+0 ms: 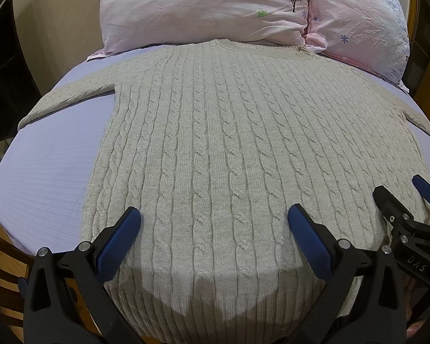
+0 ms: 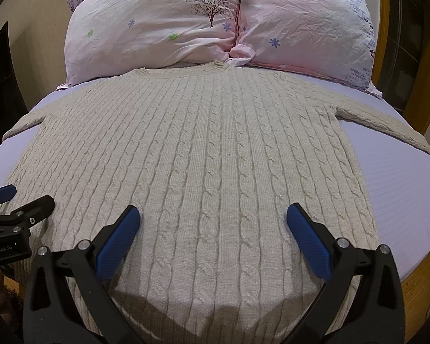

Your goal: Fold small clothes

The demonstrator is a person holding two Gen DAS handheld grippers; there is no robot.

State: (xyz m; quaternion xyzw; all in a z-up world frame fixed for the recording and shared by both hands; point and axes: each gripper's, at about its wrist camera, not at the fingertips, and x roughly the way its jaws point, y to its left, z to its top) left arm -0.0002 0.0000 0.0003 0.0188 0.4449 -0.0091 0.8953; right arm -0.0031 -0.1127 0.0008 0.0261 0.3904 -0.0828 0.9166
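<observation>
Oatmeal cable-knit — the sweater point(image 1: 215, 132) lies flat and spread out on the bed point(image 1: 48, 154), hem nearest, neck farthest. Over the hem's left part hangs the left tool point(image 1: 213, 229), fingers wide apart and empty; over its right part the right tool point(image 2: 213, 229), also spread, gripping nothing. No fold is made yet, so this looks like the starting step. Next likely calls for each tool to close on a hem corner or a sleeve point(image 2: 387, 132). Beyond the neck, two pink pillows point(image 2: 157, 28).
</observation>
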